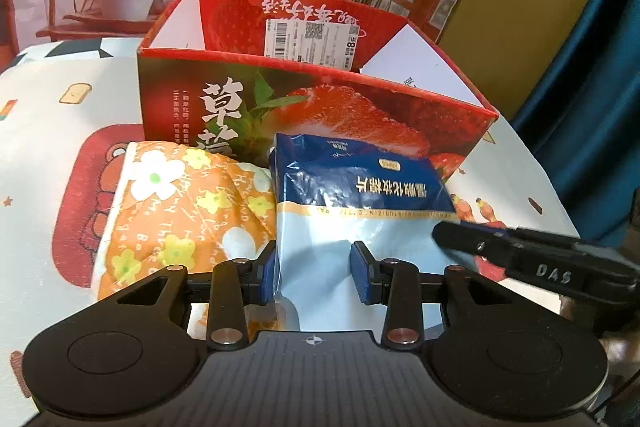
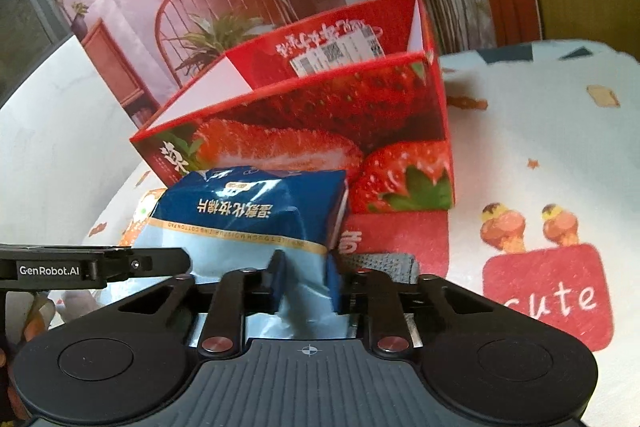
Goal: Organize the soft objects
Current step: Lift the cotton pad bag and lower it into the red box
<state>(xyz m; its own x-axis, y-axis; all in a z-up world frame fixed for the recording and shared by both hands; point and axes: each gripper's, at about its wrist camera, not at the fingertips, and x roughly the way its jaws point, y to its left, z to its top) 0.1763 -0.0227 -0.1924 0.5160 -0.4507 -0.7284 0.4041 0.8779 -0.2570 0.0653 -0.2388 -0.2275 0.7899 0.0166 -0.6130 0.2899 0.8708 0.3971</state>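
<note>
You are in the step of picking up the blue pack (image 1: pixel 360 195) to put it into the red box (image 1: pixel 312 95). The pack stands on the tablecloth (image 1: pixel 48 147), just in front of the box and touching its front wall, with the orange flowered bundle (image 1: pixel 180 203) beside it on your left side.

Your right gripper (image 2: pixel 306 281) is clenched on the lower, pale part of the pack: in the right wrist view the film is pinched and wrinkled between the two pads, so this hand has a grip. Your left gripper (image 1: pixel 316 273) is at the same pack from the other side. Its pads sit against a fold of the film with a moderate gap between them, and I judge that they squeeze it lightly (the film bulges between them, but I cannot be fully sure how firm this hold is).

The box is open at the top and, as far as both views show, there is nothing soft inside it yet; only a white label (image 1: pixel 312 39) is seen on its far inner wall. The bundle is not yet handled.

For the next move, you need to lift the pack with both hands together, high enough to pass over the front wall of the box, then carry it forward and lower it inside. Keep both grips even, because the film is slippery and the pack may tilt or slide out.
</note>
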